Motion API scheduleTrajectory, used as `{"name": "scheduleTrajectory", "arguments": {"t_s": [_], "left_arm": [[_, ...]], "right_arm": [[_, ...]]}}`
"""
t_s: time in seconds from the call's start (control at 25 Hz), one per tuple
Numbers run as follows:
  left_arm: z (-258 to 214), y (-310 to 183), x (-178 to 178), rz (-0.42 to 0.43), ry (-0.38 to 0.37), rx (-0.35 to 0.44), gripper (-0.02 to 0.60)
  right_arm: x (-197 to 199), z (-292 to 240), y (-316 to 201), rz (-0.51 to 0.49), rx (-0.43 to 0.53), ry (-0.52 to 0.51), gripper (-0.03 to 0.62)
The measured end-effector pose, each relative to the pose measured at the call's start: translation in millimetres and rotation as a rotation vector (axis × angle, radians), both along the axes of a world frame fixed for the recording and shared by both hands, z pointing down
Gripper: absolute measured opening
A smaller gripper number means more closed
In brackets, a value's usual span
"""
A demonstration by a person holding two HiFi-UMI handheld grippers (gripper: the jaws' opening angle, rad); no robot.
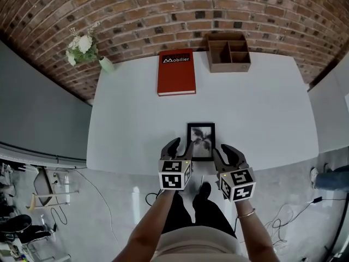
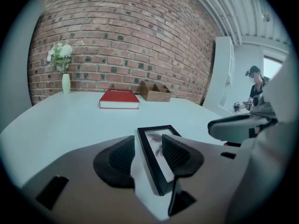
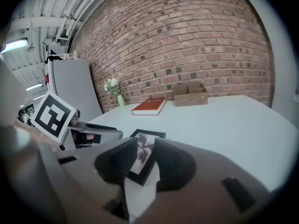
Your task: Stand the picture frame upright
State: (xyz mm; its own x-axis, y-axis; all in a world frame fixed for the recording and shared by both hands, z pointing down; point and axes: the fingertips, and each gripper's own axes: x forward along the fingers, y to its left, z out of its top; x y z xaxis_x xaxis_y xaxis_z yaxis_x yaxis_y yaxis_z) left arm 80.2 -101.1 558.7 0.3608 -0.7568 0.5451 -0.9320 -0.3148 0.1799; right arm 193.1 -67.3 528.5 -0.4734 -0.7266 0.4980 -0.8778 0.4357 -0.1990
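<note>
Across the back, a long red brick wall point(image 1: 163, 10); spans the full width of the scene. In front of it, a broad white rectangular table point(image 1: 262, 108); reaches from the wall to the person's legs.

On the far half, close to the wall, a red hardcover book point(image 1: 176, 72) with white lettering near its top; lies flat, cover up. To its right and apart from it, a brown wooden tray with dividers point(image 1: 228, 52); sits at the far edge. At the far left corner, a pale green vase of white flowers point(image 1: 87, 51); stands upright.

Near the front edge, about midway across, the black rectangular picture frame point(image 1: 200, 141) with a grey leaf print under glass. Lies flat on the tabletop, face up, long sides pointing towards the wall, well apart from book and tray.

Grey two-jaw left gripper point(image 1: 181, 144) with a black-and-white marker cube: points forward and down at the frame's near left corner. Jaws apart, the frame's left edge in the gap between them, white tabletop visible beside the left pad; no clamp on the frame.

Grey two-jaw right gripper point(image 1: 224, 150): mirrors it at the near right corner. Jaws parted by a narrow gap, the frame's corner seen in that gap, pads not pressing on it.

Behind the right cube, a thin bracelet point(image 1: 246, 214) on the wrist.
</note>
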Motion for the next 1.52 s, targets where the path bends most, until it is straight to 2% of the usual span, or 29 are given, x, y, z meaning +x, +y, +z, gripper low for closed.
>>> {"name": "scheduleTrajectory", "arguments": {"t_s": [0.6, 0.92, 1.52], "left_arm": [[45, 3, 14, 0.009, -0.077, -0.241, 0.152], [45, 4, 15, -0.017, -0.027, -0.254, 0.124], [43, 5, 15, -0.023, -0.006, -0.253, 0.115]], "right_arm": [[15, -3, 7, 0.023, 0.004, -0.015, 0.098], [14, -1, 4, 0.025, -0.008, -0.014, 0.098], [-6, 40, -14, 0.034, -0.159, 0.073, 0.098]]}}
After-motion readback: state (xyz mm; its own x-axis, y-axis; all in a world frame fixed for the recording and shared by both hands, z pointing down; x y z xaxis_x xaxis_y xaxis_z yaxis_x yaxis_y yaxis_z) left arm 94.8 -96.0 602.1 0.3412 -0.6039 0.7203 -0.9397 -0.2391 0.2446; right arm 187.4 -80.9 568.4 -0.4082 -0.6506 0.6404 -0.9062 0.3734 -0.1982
